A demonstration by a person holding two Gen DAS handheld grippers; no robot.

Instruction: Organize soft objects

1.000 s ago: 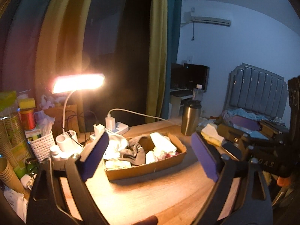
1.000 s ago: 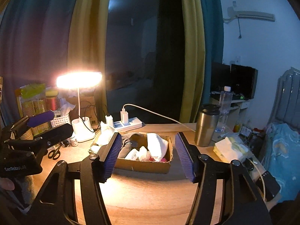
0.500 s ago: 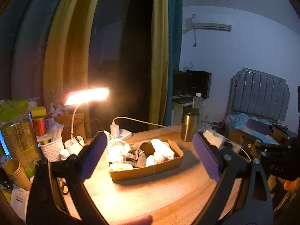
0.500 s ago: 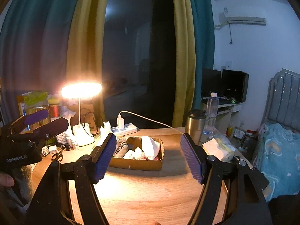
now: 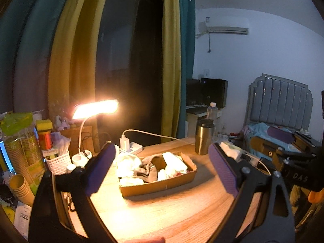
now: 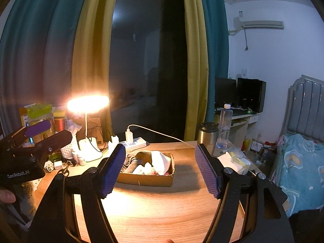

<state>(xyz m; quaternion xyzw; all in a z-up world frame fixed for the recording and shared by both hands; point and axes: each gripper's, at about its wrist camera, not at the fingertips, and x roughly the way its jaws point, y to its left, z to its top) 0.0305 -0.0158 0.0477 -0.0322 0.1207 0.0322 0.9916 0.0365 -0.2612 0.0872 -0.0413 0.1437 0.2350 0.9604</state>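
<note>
A shallow cardboard box (image 5: 158, 184) (image 6: 145, 179) sits on the wooden table under the lamp. It holds white cloths (image 5: 174, 160) (image 6: 160, 160) and a grey sock (image 5: 147, 170) (image 6: 131, 162), bunched together. My left gripper (image 5: 161, 151) hovers in front of the box, well short of it, open with nothing between its purple pads. My right gripper (image 6: 160, 148) is likewise open and empty, facing the box from the front right. The right wrist view shows the left gripper (image 6: 36, 139) at the far left, held by a hand. The left wrist view shows the right gripper (image 5: 283, 141) at the right edge.
A lit desk lamp (image 5: 95, 107), a power strip (image 6: 133, 142) with chargers and a steel tumbler (image 5: 203, 136) stand behind the box. A tissue pack (image 6: 232, 160) lies to the right. A white basket (image 5: 57, 162), paper cups (image 5: 22, 186) and scissors (image 6: 64, 170) crowd the left. A bed (image 6: 299, 166) is at the right.
Both grippers have drawn back and upward from the box, which now looks smaller and farther away. The right jaws stand slightly wider than a second ago.
</note>
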